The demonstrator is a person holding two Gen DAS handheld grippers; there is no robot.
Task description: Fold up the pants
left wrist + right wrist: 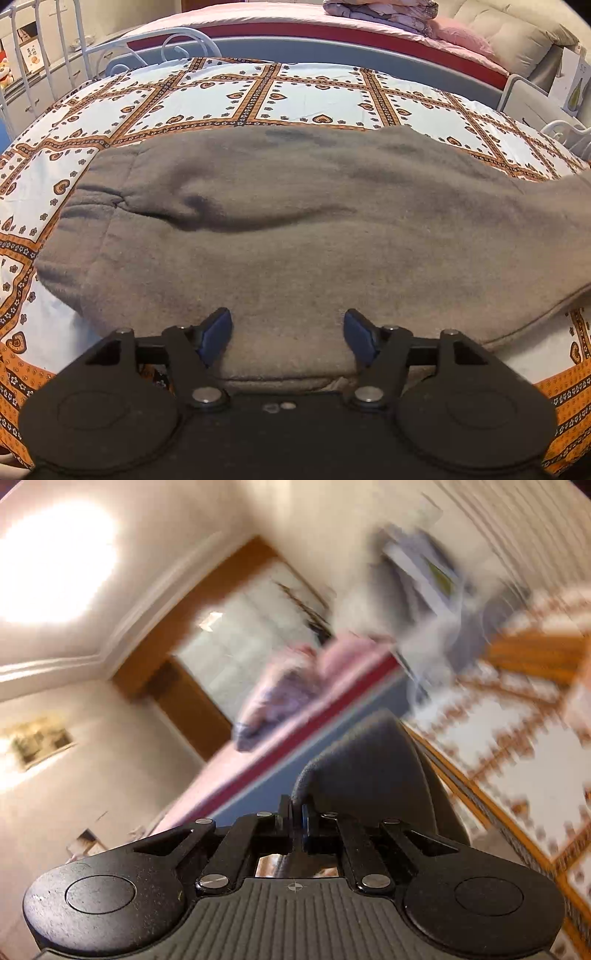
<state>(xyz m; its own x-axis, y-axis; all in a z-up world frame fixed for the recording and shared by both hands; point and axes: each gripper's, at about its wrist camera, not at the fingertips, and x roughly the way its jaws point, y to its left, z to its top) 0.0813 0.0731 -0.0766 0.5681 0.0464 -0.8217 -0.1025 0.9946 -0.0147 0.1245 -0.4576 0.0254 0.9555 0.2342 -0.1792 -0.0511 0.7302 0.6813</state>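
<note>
The left gripper (288, 334) stands with its jaws apart, one blue pad (216, 332) on each side of the near edge of the pants (295, 229); the grey fleece lies between the pads, and they do not press on it. No earlier view is on hand to compare. The pants spread flat and wide across the bedspread (310, 99), waistband toward the left with a gathered seam there, the cloth running off toward the right edge of the view. The bedspread is white with orange and brown bands, small flowers and hearts. Past it runs a second bed (332, 40) with a pink sheet, a red and blue-grey side, and a folded quilt (380, 11) on top. A white metal bedframe (44, 48) curls at the left, and beside it stands a card (31, 55) with writing too small to read. A white box (572, 85) at the far right bears a green shape and letters that cannot be made out. In the right wrist view, heavily blurred and tilted, the right gripper (295, 812) is clenched on a fold of the grey pants (369, 768), which rises just behind its closed pads. Beyond it show the ceiling light (59, 561), a wood-framed doorway (192, 635) and a framed picture (40, 742) on the wall.
</note>
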